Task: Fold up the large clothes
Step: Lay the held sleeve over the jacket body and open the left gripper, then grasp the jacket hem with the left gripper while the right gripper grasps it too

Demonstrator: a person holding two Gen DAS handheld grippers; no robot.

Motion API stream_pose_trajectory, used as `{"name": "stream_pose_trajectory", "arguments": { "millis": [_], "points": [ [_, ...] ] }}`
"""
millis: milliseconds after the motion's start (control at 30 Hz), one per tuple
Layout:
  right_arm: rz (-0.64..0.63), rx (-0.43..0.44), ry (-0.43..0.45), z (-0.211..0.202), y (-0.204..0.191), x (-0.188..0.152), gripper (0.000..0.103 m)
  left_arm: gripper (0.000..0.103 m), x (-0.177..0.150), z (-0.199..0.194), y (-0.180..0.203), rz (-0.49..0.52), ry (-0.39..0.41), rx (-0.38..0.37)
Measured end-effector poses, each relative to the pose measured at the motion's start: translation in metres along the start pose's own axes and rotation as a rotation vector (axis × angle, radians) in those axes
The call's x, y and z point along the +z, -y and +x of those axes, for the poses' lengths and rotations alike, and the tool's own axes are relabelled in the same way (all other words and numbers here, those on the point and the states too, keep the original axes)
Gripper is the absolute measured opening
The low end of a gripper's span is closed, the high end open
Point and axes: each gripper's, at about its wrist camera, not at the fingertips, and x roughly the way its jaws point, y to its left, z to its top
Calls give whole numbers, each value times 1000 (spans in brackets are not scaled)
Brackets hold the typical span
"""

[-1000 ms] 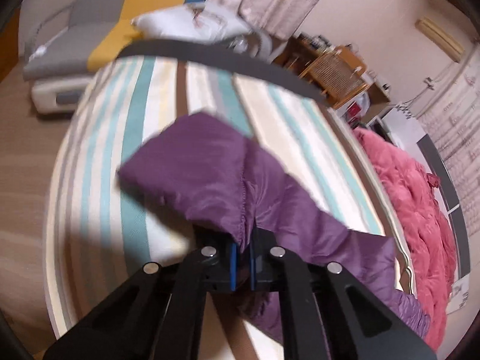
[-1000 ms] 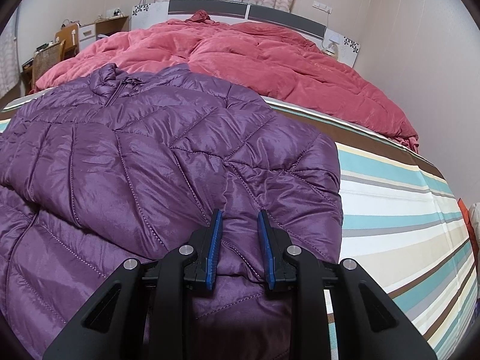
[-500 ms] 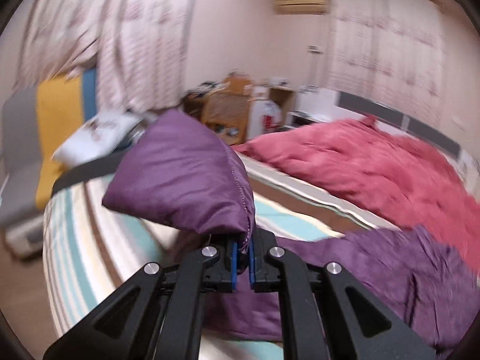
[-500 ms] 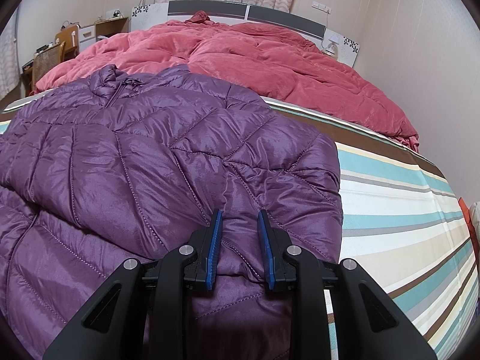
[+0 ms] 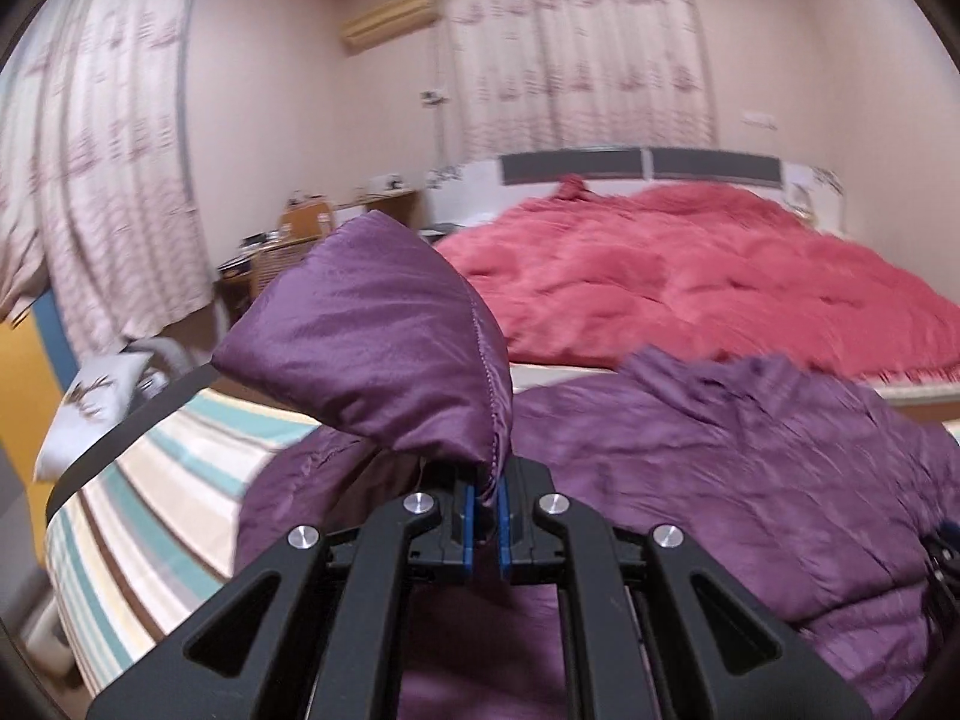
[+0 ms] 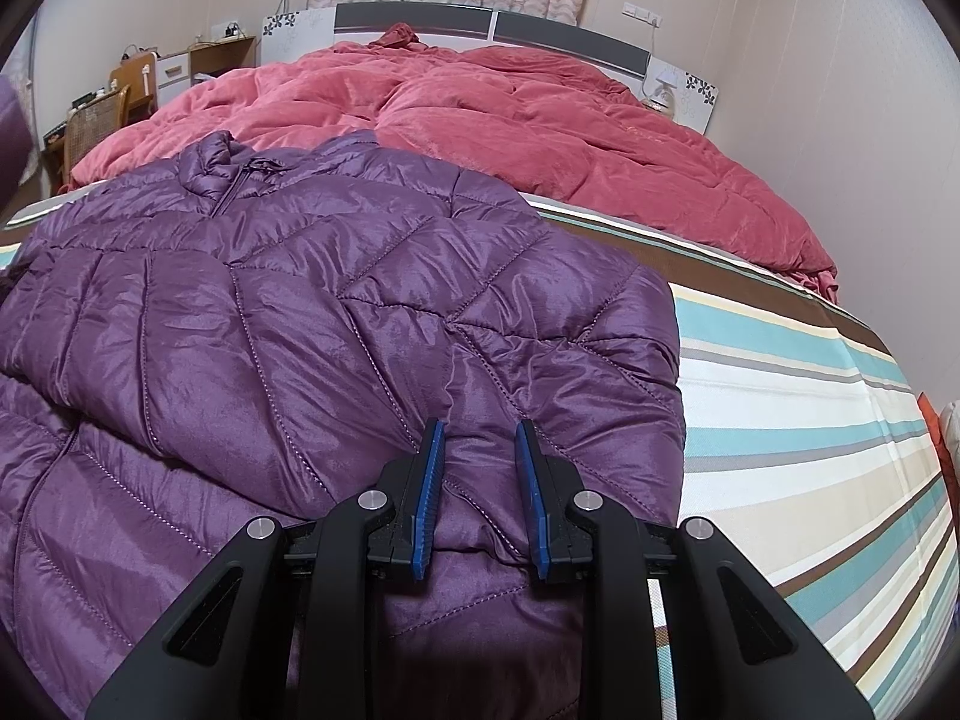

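Two tools work one purple jacket (image 6: 336, 324) spread on the striped bed (image 6: 798, 420). Left tool (image 5: 486, 504) pinches the cuff of its sleeve (image 5: 384, 348), raised above the jacket's body, likely to fold it inward. Right tool (image 6: 480, 480), jaws narrowly parted around a ridge of fabric at the jacket's right edge, probably anchors it.

No readable text, label or number anywhere.

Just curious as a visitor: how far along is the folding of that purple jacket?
Early. Done: the purple jacket lies spread on the striped bed. In hand: the left gripper holds a sleeve lifted above the body; the right gripper pins the hem. Left: laying the sleeve down and the folds after.
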Motion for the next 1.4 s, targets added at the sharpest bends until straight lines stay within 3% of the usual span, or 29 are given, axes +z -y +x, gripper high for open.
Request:
{"name": "stream_pose_trajectory", "arguments": {
  "millis": [467,933,1033,1133,1200,1300,1400],
  "points": [
    [20,14,1,2,0,3,24,5,-18,-38,99,244,-45,-247],
    [46,28,1,5,0,2,24,6,-32,-35,125,243,-189,-451],
    [45,28,1,5,0,2,24,15,-33,-36,128,252,-199,-480],
    [45,28,1,5,0,2,24,30,-31,-45,126,252,-189,-506],
    [45,29,1,5,0,2,24,50,-31,-56,120,243,-178,-510],
    [45,29,1,5,0,2,24,62,-31,-75,108,223,-140,-534],
    [45,30,1,5,0,2,24,67,-31,-89,88,215,-97,-527]
  ]
}}
